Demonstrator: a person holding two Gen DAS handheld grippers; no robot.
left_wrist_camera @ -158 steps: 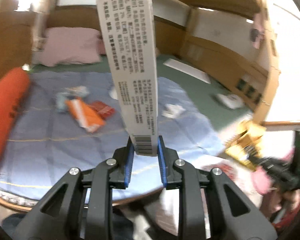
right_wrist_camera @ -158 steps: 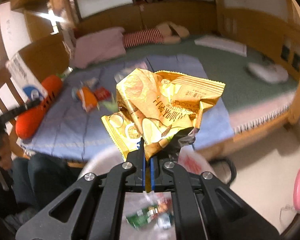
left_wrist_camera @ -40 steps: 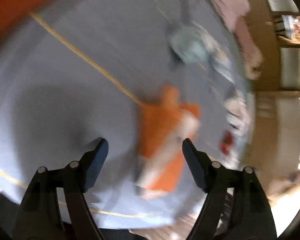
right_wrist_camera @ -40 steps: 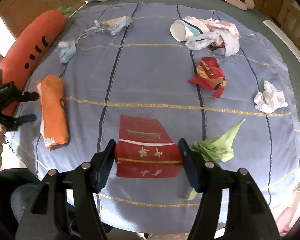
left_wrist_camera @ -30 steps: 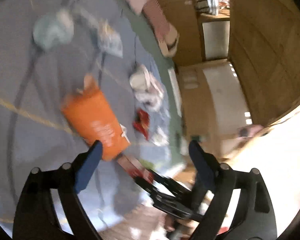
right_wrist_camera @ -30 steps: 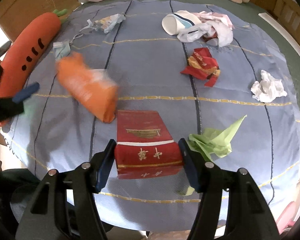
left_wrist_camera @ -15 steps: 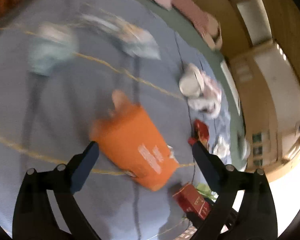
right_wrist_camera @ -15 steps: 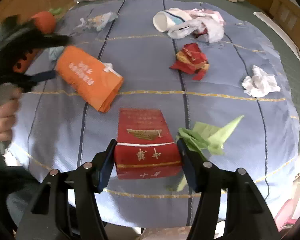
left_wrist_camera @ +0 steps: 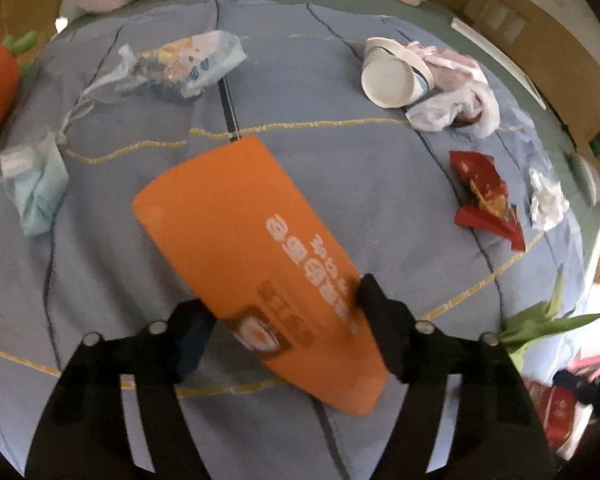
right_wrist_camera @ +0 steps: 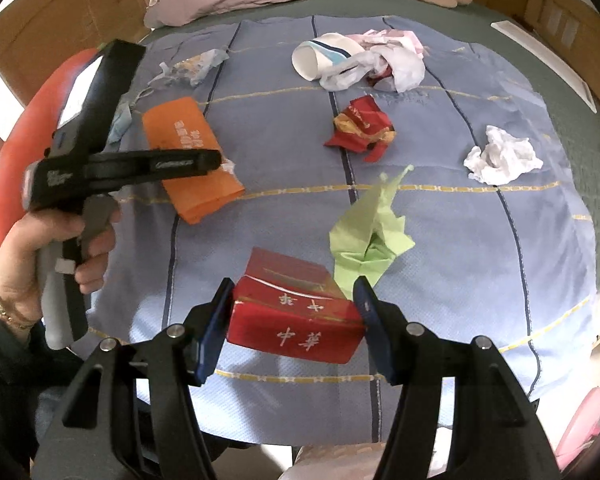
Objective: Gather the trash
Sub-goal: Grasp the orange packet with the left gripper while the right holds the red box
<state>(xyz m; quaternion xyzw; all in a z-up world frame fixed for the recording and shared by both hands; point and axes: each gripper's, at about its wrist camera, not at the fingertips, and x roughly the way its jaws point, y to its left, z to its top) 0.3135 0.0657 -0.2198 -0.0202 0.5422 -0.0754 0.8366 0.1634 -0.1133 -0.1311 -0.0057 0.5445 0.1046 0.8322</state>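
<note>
Trash lies scattered on a blue bedspread (right_wrist_camera: 440, 264). My left gripper (left_wrist_camera: 284, 316) stands open around the near end of a flat orange packet (left_wrist_camera: 256, 252), its fingers either side of it; the packet also shows in the right wrist view (right_wrist_camera: 188, 152). My right gripper (right_wrist_camera: 294, 316) has its jaws against both sides of a red box with gold characters (right_wrist_camera: 296, 316), which is tilted up off the bedspread. A crumpled green paper (right_wrist_camera: 368, 236) lies just beyond the box.
A paper cup (right_wrist_camera: 320, 58) with white plastic bags (right_wrist_camera: 392, 64), a crumpled red wrapper (right_wrist_camera: 362, 126), a white tissue (right_wrist_camera: 500, 156), a clear snack bag (left_wrist_camera: 180, 64) and a light blue mask (left_wrist_camera: 34, 184) lie farther back. A carrot plush (right_wrist_camera: 24, 152) lies left.
My left gripper swung over the bed and came down around the orange packet, which shifted right. My right gripper closed on the red box and tilted it up.
</note>
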